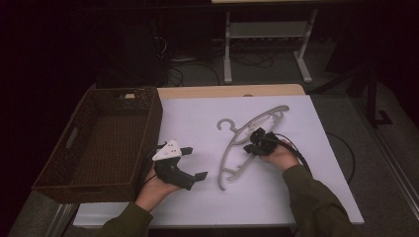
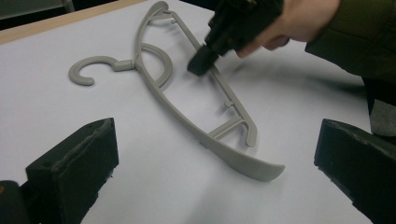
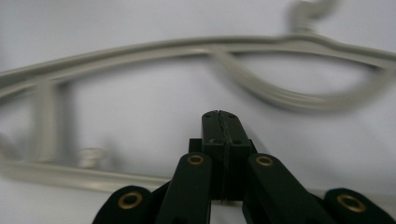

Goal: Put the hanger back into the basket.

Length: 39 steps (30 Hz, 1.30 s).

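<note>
A grey plastic hanger (image 1: 229,153) lies flat on the white table cover, its hook toward the far left. My right gripper (image 1: 249,148) is shut with nothing between its jaws. Its tip rests at the hanger's straight lower bar, inside the frame. The right gripper view has the closed jaws (image 3: 219,116) over white cover with the hanger (image 3: 140,49) blurred beyond. My left gripper (image 1: 194,163) is held open to the left of the hanger, apart from it. Between its wide jaws (image 2: 212,172) the hanger (image 2: 187,119) and the right gripper (image 2: 201,63) are seen.
A brown wicker basket (image 1: 57,143) stands at the table's left side, close beside the left hand. A black cable (image 1: 346,153) hangs off the right edge. Behind the table, a white desk frame (image 1: 227,49) stands on the floor.
</note>
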Each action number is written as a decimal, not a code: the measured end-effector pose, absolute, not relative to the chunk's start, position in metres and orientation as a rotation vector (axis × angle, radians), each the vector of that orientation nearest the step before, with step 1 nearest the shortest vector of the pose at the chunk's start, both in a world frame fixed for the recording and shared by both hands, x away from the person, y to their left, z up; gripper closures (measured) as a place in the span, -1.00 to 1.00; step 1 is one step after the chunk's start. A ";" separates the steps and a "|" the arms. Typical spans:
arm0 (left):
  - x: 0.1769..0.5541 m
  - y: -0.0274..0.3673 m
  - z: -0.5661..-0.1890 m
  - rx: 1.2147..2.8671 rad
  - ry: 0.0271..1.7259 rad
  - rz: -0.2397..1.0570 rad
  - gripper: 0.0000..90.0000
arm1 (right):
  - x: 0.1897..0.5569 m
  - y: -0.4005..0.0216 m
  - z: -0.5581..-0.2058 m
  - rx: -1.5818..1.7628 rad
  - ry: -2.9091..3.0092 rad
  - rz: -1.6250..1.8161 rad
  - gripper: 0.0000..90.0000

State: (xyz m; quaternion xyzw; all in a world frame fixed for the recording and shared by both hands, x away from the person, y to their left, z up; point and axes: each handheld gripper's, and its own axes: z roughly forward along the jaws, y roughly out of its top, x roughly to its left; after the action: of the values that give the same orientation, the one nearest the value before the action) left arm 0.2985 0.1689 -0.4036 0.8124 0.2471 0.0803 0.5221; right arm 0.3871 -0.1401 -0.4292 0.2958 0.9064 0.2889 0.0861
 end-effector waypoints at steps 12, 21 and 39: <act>0.297 0.171 -0.401 1.936 0.593 0.200 -1.00 | 0.359 -0.091 -0.437 0.577 2.876 0.949 0.99; 0.298 0.180 -0.397 1.908 0.611 0.225 -1.00 | 0.336 -0.039 -0.438 0.428 2.969 1.046 0.99; 0.298 0.181 -0.396 1.896 0.625 0.218 -1.00 | 0.422 -0.150 -0.405 0.972 2.542 0.884 0.99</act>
State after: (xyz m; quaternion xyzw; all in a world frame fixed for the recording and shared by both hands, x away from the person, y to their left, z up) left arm 0.2982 0.1807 -0.3960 0.7965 0.2626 0.0918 0.5369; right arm 0.4218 -0.1499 -0.4051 0.3362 0.8797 0.3060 0.1396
